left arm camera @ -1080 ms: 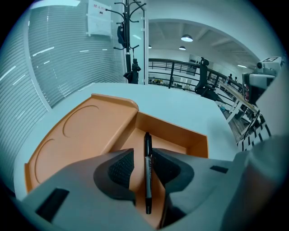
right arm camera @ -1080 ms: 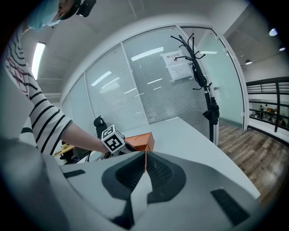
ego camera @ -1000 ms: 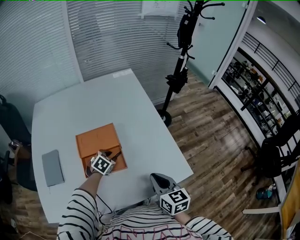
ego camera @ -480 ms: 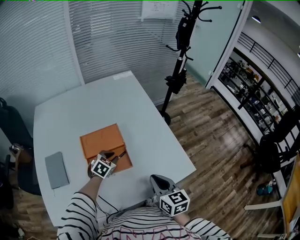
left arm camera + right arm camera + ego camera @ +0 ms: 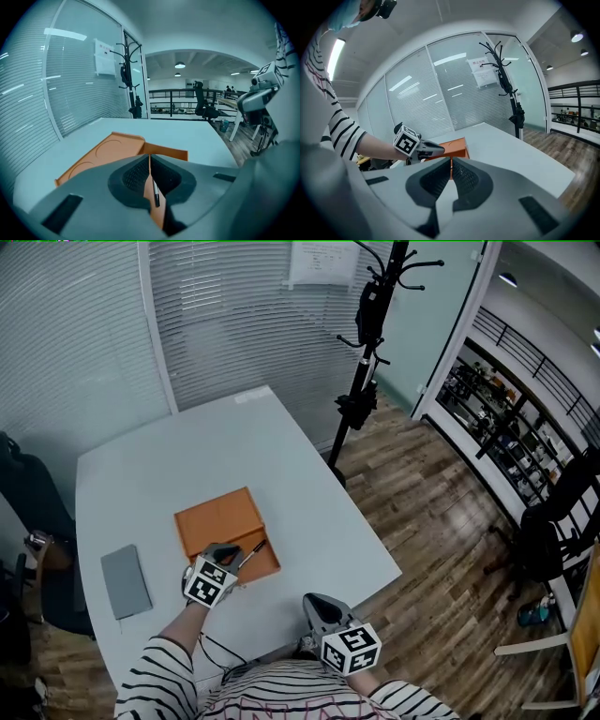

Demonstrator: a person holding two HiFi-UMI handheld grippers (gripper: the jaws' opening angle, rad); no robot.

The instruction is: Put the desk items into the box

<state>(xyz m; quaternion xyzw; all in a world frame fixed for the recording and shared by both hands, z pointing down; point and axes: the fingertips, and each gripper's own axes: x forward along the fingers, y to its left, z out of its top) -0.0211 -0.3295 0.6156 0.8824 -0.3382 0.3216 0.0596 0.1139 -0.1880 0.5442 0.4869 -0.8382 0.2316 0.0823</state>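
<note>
Left gripper (image 5: 149, 161) back from box (image 5: 220, 520), closed empty like right gripper (image 5: 450, 164); pen (image 5: 253, 553) inside, pointing away-right.

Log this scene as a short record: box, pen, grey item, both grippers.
box: orange, open, on the white table
pen: between the left gripper's jaws, over the box
grey pad: flat on the table, left of the box, apart from it
left gripper: shut on the pen, at the box's near side
right gripper: shut, empty, by the table's near edge
</note>
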